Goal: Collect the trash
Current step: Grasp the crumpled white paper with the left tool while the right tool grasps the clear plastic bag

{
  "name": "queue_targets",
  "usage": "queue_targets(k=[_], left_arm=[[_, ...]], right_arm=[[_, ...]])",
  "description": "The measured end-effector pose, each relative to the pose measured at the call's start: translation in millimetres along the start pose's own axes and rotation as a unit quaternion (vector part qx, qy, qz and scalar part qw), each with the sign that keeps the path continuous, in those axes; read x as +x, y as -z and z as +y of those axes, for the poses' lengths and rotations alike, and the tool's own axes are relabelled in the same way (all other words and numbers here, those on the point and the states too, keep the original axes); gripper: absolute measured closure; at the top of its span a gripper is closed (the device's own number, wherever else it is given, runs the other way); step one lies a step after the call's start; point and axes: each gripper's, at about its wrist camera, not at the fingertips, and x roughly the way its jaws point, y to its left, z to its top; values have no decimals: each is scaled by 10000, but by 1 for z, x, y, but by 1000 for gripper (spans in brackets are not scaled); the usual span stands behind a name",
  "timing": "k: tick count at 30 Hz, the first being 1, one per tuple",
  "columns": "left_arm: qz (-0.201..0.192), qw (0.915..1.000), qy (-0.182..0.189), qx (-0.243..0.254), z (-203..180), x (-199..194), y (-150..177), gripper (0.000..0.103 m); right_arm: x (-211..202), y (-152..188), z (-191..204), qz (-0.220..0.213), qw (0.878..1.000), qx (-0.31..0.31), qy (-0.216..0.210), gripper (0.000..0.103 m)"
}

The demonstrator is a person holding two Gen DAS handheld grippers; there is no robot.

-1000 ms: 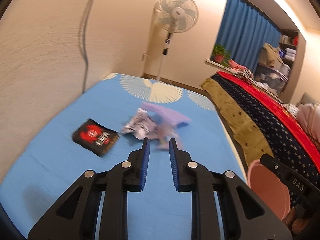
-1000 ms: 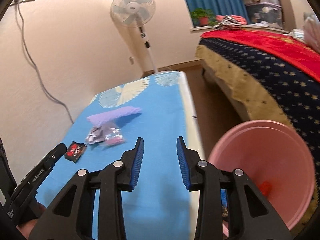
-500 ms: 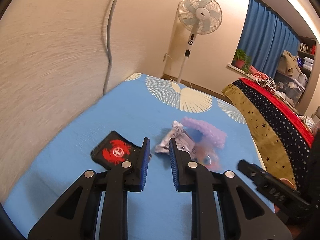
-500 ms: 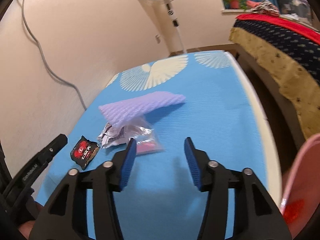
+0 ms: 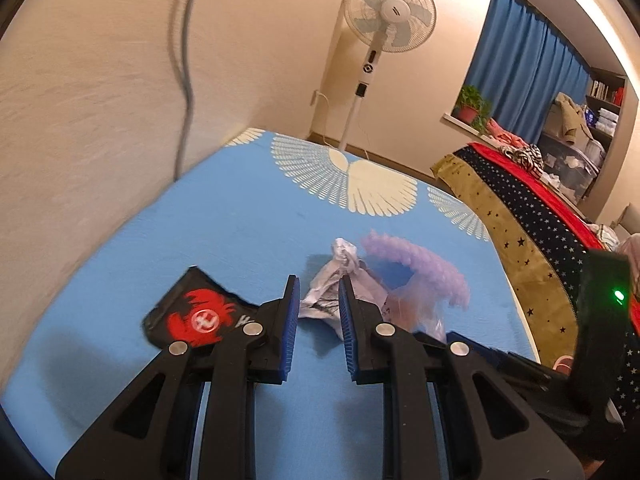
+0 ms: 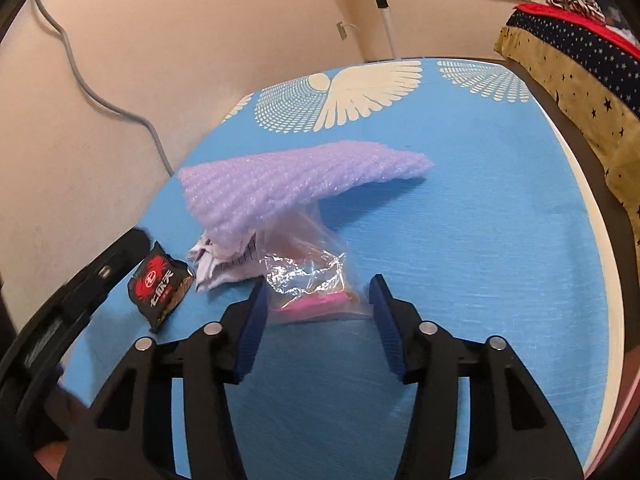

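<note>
Probably feather-light and crinkly, the clear bag [image 6: 310, 280]: best pinched at its bunched middle. Right gripper [image 6: 316, 312] agape, just narrowing, astride it; left gripper [image 5: 319, 312] ajar, empty.

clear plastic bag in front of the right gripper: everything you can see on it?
The clear plastic bag is thin, crinkled, glossy film, lying slumped on the blue cloth. Something pink shows through its near end. Its far end runs under the purple bubble wrap, beside the crumpled paper. It sits just ahead of the right gripper, whose fingers are open, not touching it.
</note>
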Motion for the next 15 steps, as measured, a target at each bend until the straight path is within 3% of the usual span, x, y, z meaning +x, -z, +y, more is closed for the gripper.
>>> queue_targets(k=[3, 7, 14, 15], left_arm=[[171, 9998, 57, -24, -2, 17, -4, 81], [358, 9993, -78, -101, -4, 35, -7, 56], [853, 9961, 27, -207, -3, 56, -3, 56], [922, 9954, 80, -234, -3, 57, -2, 61]], right_arm=[[-12, 8, -11, -28, 9998, 199, 47, 54], [-23, 15, -23, -27, 9992, 383, 91, 54], [-38, 30, -29, 107, 9990, 408, 153, 54], [-39, 31, -29, 137, 9989, 431, 153, 54]])
